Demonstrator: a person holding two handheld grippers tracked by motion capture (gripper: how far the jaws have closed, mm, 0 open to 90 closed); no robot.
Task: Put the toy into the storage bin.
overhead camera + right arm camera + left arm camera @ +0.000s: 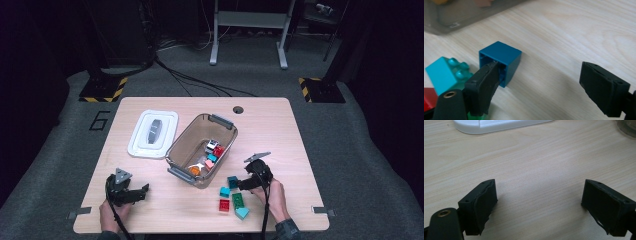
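Number 6 (100, 120) — dark, on grey floor (65, 130)

Looks like a lab / recording studio, not a home. Dark walls, grey carpet. Hazard-striped yellow-black stand bases (104, 89) off both far corners of the wooden table (280, 130). Cables (190, 80) run across the floor beyond the far edge. A "6" (99, 120) marked on the carpet by the table's left edge; grey metal bench frame (248, 30) at back.
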